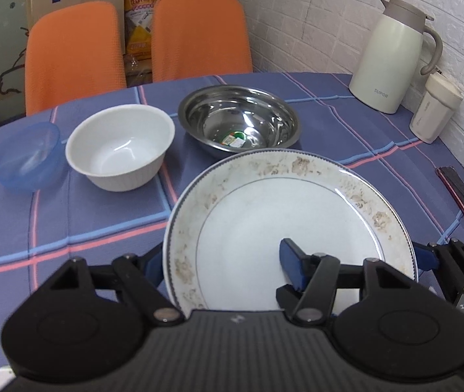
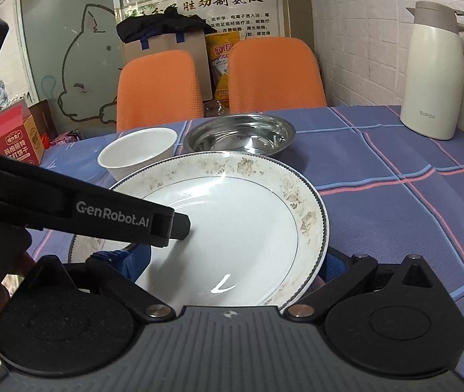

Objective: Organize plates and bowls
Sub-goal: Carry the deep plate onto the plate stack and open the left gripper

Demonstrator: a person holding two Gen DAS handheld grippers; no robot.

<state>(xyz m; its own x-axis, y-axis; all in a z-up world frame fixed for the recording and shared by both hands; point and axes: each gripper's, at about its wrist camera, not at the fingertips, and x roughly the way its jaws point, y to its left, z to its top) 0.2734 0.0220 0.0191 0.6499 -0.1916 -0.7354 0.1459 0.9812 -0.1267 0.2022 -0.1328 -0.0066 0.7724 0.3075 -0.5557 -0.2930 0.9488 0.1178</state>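
Left wrist view: the left gripper has one blue pad on the floral-rimmed plate, the other hidden, apparently pinching its near rim. Right wrist view shows the right gripper spread wide around the same plate. Beyond stand a white bowl, a blue plastic bowl and a steel bowl on the checked tablecloth.
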